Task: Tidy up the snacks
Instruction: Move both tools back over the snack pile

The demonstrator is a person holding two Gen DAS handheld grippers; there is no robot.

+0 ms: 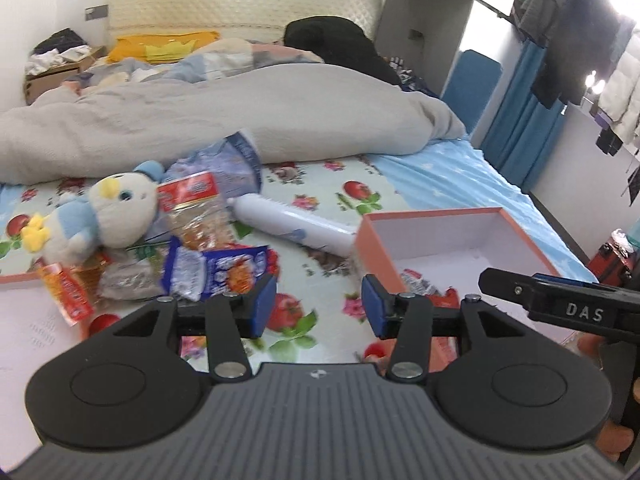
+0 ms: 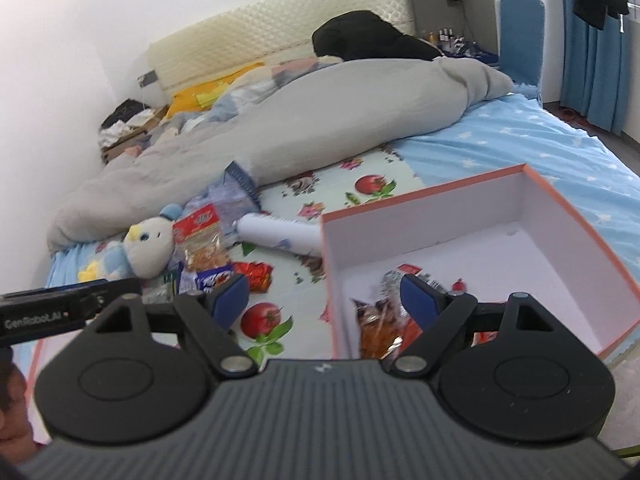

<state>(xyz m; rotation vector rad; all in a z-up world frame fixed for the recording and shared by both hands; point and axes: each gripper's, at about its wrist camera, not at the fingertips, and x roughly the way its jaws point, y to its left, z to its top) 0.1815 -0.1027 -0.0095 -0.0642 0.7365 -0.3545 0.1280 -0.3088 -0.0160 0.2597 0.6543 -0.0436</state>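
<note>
Both tongs are let go, holding nothing. The left tongs (image 1: 319, 305) hang above the flowery bedsheet (image 1: 320, 200). Crinkly snack bags (image 1: 212, 256) lie left of them. The right tongs (image 2: 322, 300) hang by the pink cardboard box (image 2: 580, 216) with snack packets (image 2: 380, 320) inside.

The bed (image 1: 320, 196) wears a flowered sheet. On it lie a grey quilt (image 1: 224, 116), a plush toy (image 1: 100, 216), a heap of snack packets (image 1: 208, 248), a white tube (image 1: 292, 226) and an open box (image 2: 524, 184) with orange edges.
</note>
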